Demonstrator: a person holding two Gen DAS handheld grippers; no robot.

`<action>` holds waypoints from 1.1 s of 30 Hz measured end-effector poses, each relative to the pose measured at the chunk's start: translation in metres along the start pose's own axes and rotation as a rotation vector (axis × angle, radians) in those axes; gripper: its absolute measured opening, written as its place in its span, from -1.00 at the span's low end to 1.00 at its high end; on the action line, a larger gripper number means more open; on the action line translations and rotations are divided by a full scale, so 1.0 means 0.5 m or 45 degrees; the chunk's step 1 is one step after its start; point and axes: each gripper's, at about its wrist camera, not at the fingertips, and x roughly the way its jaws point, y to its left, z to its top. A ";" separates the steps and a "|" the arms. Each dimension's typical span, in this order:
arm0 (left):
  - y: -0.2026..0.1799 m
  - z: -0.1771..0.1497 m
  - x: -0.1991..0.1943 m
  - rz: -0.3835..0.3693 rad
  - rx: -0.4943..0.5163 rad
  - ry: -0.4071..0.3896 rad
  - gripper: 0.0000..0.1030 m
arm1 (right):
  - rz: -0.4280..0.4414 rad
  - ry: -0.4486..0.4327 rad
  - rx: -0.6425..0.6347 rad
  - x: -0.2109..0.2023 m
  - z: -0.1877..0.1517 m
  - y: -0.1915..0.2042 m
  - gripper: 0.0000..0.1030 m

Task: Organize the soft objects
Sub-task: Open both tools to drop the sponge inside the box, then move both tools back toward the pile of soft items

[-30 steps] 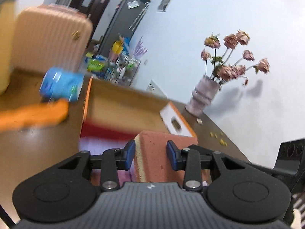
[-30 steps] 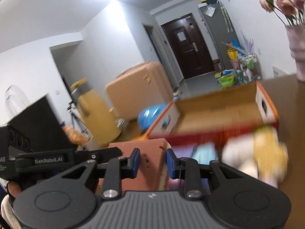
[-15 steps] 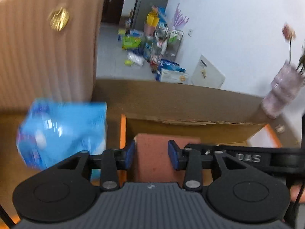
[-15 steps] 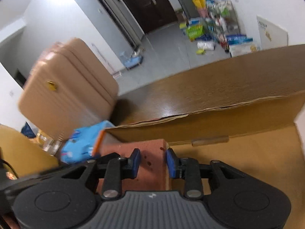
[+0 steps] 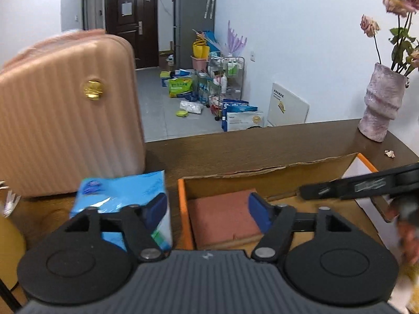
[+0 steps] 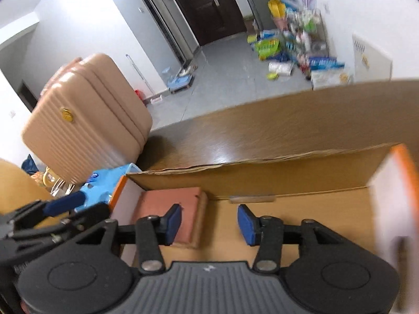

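A red-brown sponge block [image 5: 222, 214] lies flat in the near left corner of an open cardboard box with an orange rim [image 5: 183, 206]. My left gripper [image 5: 207, 209] hovers over the block with its jaws opening; the blue pads stand wide of the block's sides and do not touch it. In the right wrist view the same block [image 6: 170, 198] rests on the box floor [image 6: 314, 209]. My right gripper [image 6: 209, 223] is just right of it, its jaws opening with nothing between them. One of the right gripper's fingers [image 5: 340, 187] reaches in over the box.
A blue tissue pack [image 5: 123, 196] stands on the brown table [image 5: 262, 151] left of the box. A pink ribbed suitcase [image 5: 68, 115] rises behind it. A vase of dried flowers [image 5: 382, 107] stands at the table's far right.
Both grippers were shut on the sponge block and carried it across to the box. Now both jaws have spread and the block lies let go in the box's left corner.
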 end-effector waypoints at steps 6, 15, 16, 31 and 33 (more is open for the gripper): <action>0.007 -0.036 -0.146 0.086 -0.015 -0.034 0.69 | -0.144 -0.173 -0.155 -0.205 -0.024 -0.044 0.61; -0.023 -0.106 -0.374 0.132 -0.059 -0.136 0.92 | -0.305 -0.347 -0.273 -0.449 -0.132 -0.071 0.83; -0.031 -0.122 -0.394 0.141 -0.065 -0.147 0.92 | -0.307 -0.366 -0.282 -0.471 -0.147 -0.069 0.83; -0.209 -0.477 -0.628 0.140 -0.031 -0.372 1.00 | -0.253 -0.642 -0.426 -0.678 -0.544 -0.019 1.00; -0.225 -0.521 -0.647 0.128 -0.016 -0.356 1.00 | -0.224 -0.642 -0.401 -0.693 -0.615 -0.017 1.00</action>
